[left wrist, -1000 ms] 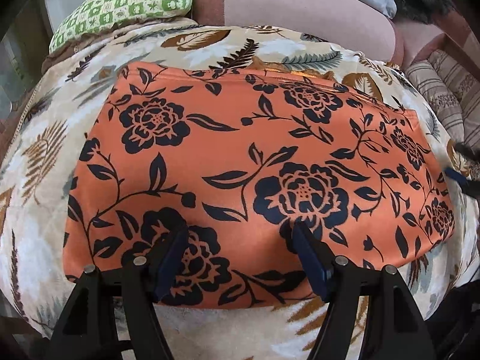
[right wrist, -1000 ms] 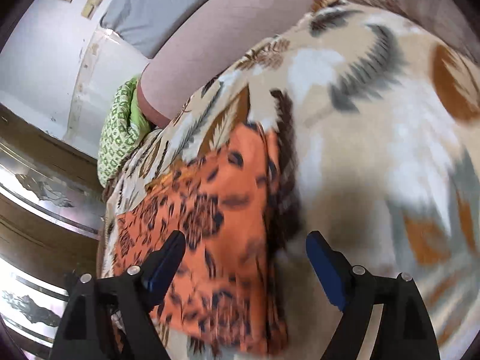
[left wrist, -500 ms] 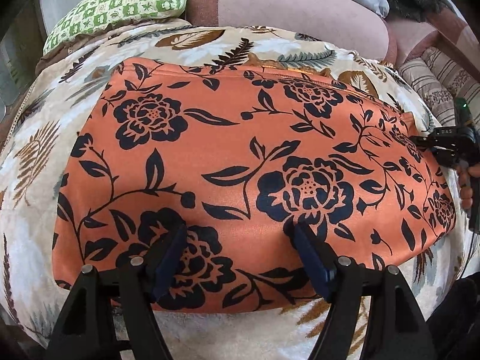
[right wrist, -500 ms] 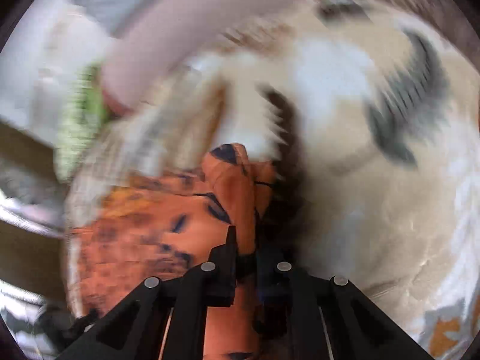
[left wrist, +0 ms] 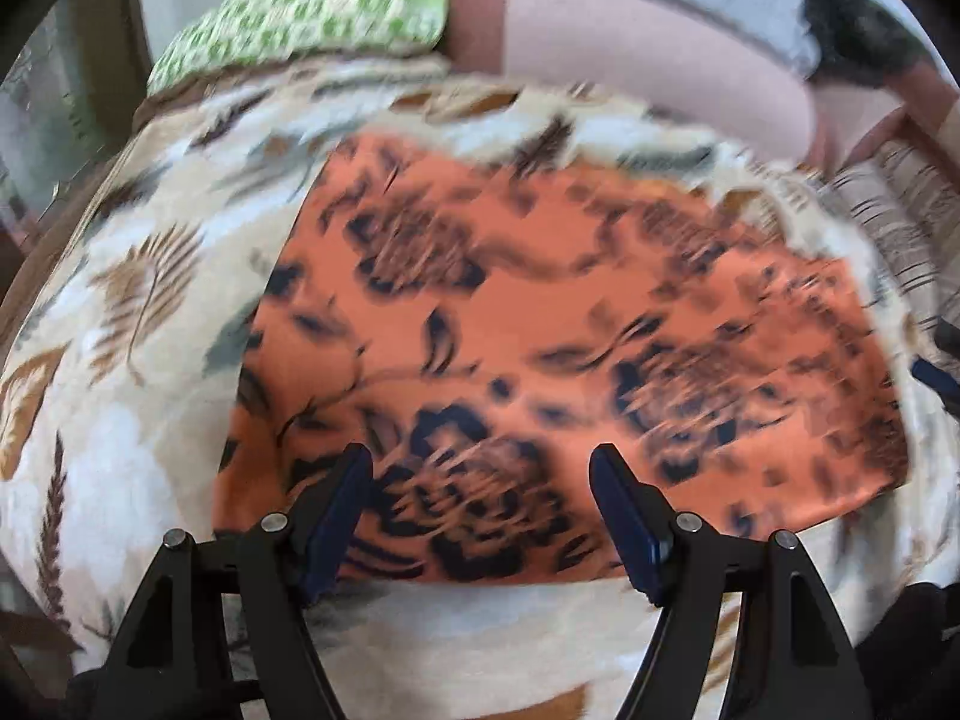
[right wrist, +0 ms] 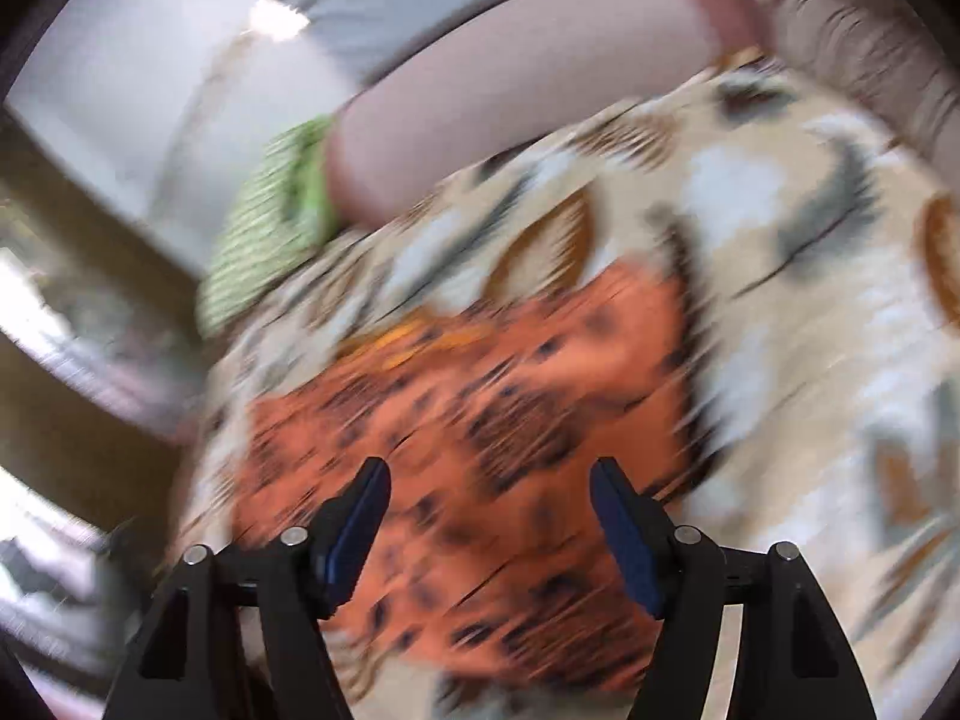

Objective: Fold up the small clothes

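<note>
From my left camera, the orange flowered cloth [left wrist: 570, 348] lies flat on the leafy blanket [left wrist: 120, 360], its long side running left to right, and my left gripper [left wrist: 480, 516] hangs wide open over its near edge, holding nothing; the cloth sits more to the right than a moment ago. From my right camera, the cloth [right wrist: 480, 420] stretches away to the left under my right gripper [right wrist: 489, 528]. Its jaws have just been opening after pinching the cloth's edge, and now nothing is between them.

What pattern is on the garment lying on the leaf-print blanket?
Orange satin-like garment with dark navy-black flowers and leafy vines; clearest in the left wrist view.
</note>
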Demonstrator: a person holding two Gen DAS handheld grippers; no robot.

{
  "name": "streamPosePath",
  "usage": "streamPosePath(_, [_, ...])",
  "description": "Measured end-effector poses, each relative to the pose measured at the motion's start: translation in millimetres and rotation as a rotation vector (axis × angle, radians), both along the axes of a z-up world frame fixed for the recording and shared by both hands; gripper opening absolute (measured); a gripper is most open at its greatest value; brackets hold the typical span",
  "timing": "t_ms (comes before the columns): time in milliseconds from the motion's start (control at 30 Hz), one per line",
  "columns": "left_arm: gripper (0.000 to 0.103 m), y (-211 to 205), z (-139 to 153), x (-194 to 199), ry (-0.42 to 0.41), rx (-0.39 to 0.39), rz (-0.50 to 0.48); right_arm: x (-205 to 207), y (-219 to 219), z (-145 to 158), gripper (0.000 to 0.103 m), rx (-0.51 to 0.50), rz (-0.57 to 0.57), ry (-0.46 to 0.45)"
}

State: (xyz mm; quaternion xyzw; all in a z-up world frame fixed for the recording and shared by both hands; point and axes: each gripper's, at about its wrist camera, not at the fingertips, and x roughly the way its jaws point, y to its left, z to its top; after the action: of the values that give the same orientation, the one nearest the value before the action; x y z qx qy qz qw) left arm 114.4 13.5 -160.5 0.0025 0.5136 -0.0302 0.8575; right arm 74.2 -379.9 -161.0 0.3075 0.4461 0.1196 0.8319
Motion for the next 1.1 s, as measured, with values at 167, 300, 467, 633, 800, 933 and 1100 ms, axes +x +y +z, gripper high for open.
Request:
streamPosePath(167, [0.075,0.1,1.1,-1.0,0.014,0.035,-0.012,-6.3,-12.0,-39.7,0.069,0.023,-0.121,0.167])
streamPosePath(300, [0.075,6.9,14.4,-10.1,-0.06,0.016,-0.017,-4.8,0.2,-2.0,0.07,-0.058,-0.055,0.083])
streamPosePath(467, [0.078,9.9,-13.3,-3.1,0.005,0.065,-0.006,25.9,20.8,-7.9,0.07,-0.008,-0.04,0.133])
streamPosePath(633, [0.081,11.6,-15.6,-4.0,-0.005,0.053,-0.027,83.5,78.0,-8.1,0.07,0.013,0.114,0.142])
streamPosePath(800, [0.082,8.6,-15.7,-5.8,-0.014,0.052,-0.033,157.4,109.6,-34.9,0.07,-0.017,0.238,0.206])
streamPosePath(933, [0.082,10.4,-13.7,-4.6,-0.004,0.039,-0.045,191.9,44.4,-48.5,0.07,0.11,-0.106,0.173])
streamPosePath(1100, [0.082,14.9,-9.7,-4.6,-0.001,0.007,-0.033,143.9,37.1,-14.0,0.07,0.054,-0.072,0.073])
